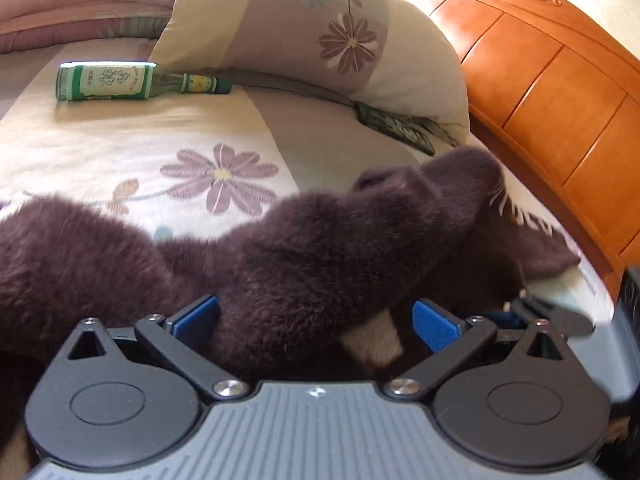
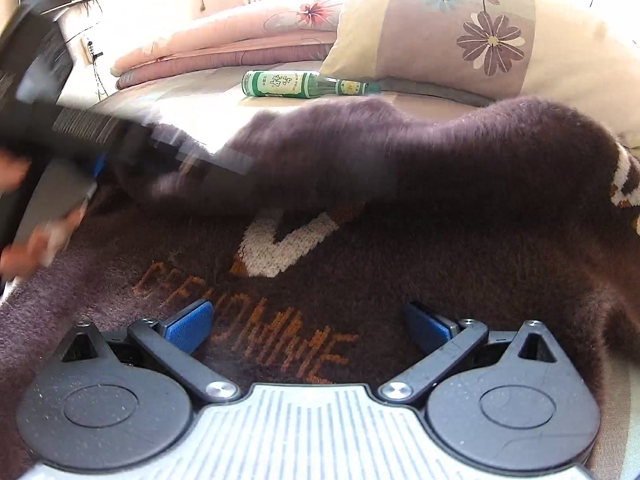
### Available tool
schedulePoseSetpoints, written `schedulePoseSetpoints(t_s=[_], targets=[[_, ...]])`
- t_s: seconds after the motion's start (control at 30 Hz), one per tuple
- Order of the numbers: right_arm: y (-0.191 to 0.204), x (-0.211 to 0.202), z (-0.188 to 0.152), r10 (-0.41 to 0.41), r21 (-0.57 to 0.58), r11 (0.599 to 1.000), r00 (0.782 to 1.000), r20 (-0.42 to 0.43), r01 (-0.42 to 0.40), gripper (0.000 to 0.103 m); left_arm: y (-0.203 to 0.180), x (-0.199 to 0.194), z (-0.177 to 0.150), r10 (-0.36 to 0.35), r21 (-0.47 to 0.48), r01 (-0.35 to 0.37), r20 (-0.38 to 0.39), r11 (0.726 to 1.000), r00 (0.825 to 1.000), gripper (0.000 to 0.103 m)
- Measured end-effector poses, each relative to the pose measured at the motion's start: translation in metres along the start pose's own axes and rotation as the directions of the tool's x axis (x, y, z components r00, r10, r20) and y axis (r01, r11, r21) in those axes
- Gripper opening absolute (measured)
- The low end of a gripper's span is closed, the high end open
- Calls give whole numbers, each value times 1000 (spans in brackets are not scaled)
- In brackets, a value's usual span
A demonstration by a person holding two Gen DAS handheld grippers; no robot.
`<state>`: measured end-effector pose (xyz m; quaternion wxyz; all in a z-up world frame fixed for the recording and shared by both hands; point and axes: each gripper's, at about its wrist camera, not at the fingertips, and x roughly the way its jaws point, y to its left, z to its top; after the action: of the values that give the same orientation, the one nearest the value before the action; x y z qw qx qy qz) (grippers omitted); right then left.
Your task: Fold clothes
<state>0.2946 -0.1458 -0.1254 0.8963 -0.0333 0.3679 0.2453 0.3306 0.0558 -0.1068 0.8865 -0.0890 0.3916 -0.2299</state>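
A fuzzy dark purple sweater (image 2: 440, 208) with orange lettering and a white pattern lies on the bed. Its sleeve (image 1: 320, 240) runs across the left wrist view. My left gripper (image 1: 316, 320) is open, its blue pads (image 1: 196, 320) either side of the sleeve without pinching it. My right gripper (image 2: 312, 324) is open and empty just above the lettered front of the sweater. The left gripper shows blurred at the left of the right wrist view (image 2: 92, 172); the right gripper shows at the right edge of the left wrist view (image 1: 556, 312).
A green glass bottle (image 1: 132, 82) lies on the floral bedsheet (image 1: 120, 148) beyond the sweater. A floral pillow (image 1: 320, 28) leans against the orange wooden headboard (image 1: 540, 80). A folded pink quilt (image 2: 224, 48) lies at the back. A dark patterned object (image 1: 396, 128) sits under the pillow.
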Motion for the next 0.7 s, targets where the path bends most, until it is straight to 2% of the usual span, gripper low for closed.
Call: schedulePoseSetpoints(t_s=[0.17,0.43,0.6,0.7], targets=[[9,4,-4,-53,-49,997,999,4,53,103,12,-5,-12,-61,-33,65,93,997,994,102],[5,10,-3,-72,-40,997,997,27,73,103,16,-10,-13,-108,0,108,83,994,991,102],[3,4,6,-62,-51,997,998,-12,61,103,22,-14,-7,-135,-49,138,60,989,989,102],[8,-13,21,-66,-95,993,998,-26,63,103,30,-16,-3,-162,-121,168,55,978,985,102]])
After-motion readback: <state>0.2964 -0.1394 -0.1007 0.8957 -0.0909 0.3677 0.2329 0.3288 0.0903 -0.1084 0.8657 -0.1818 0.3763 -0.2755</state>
